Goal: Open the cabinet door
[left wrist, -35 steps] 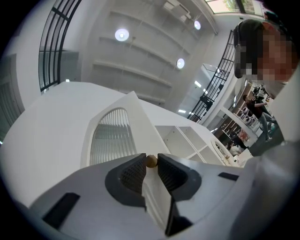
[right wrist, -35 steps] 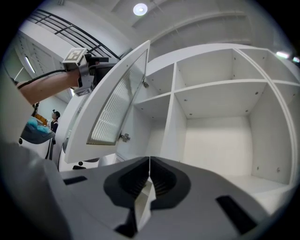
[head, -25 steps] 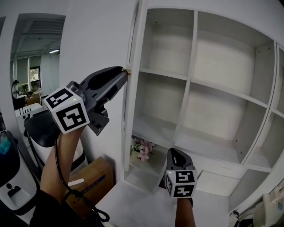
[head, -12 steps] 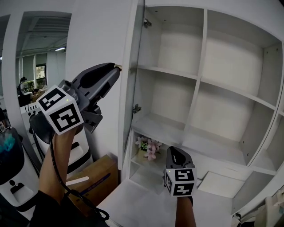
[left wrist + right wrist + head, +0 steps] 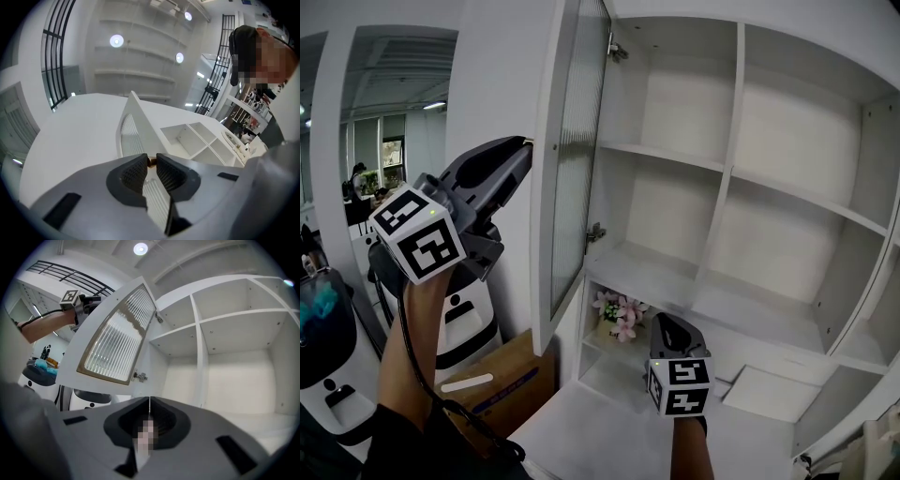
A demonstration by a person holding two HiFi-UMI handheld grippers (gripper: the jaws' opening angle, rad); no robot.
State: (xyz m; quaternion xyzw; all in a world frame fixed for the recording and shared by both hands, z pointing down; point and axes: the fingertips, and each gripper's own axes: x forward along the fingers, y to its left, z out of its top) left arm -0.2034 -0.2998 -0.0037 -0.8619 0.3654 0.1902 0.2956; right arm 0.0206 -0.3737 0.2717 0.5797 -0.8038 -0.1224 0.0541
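White cabinet door (image 5: 572,159) ajar: your left gripper (image 5: 528,143) is closing its jaws on the brass knob (image 5: 151,162). Pull along the door's arc. Your right gripper (image 5: 149,401) stays out of it, jaws together and empty.

left gripper (image 5: 528,143): raised on upright forearm (image 5: 405,361), tilted upward, jaws closing on the small door knob (image 5: 151,161) pinched between their tips | right gripper (image 5: 667,323): low, level, pointing forward, jaws pressed together
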